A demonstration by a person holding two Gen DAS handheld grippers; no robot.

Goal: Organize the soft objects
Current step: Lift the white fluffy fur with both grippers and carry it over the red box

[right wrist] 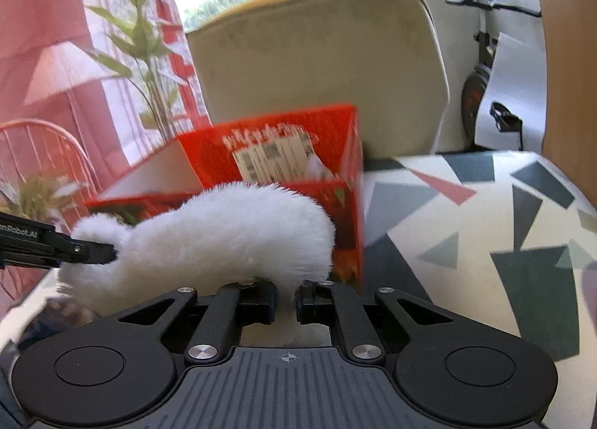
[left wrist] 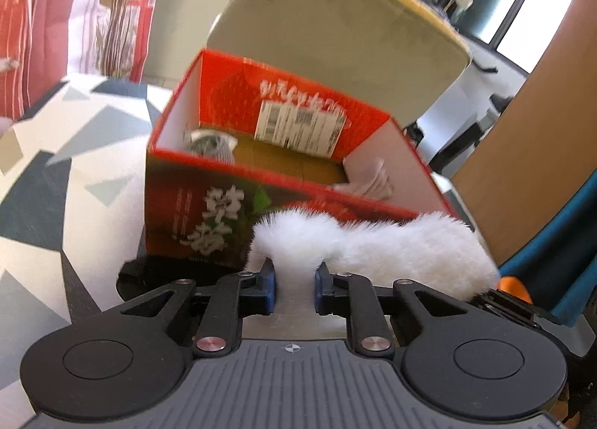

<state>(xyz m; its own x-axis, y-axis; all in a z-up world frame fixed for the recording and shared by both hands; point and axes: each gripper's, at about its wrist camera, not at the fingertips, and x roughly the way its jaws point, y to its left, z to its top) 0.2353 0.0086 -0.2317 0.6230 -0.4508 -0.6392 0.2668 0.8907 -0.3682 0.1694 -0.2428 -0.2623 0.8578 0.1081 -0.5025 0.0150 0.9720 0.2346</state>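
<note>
White fluffy plush (left wrist: pixel 373 250) hangs between your two claws, one end in each, just in front of the red cardboard box (left wrist: pixel 261 138) on the patterned table (left wrist: pixel 56 168). Your left claw (left wrist: pixel 294 279) has its jaws drawn narrow on the fur at one end; your right claw (right wrist: pixel 285 296) is pinched nearly closed on the other end. A grip at both ends probably keeps the limp piece stretched and level, ready to lift over the near wall of the box ahead.

Only your left view looks down into the box: a grey soft item (left wrist: pixel 212 147) lies ahead to the left, a pale one (left wrist: pixel 369 182) to the right. Only your right view shows the other claw's finger (right wrist: pixel 93 251) pressed into the fur from the left.
</note>
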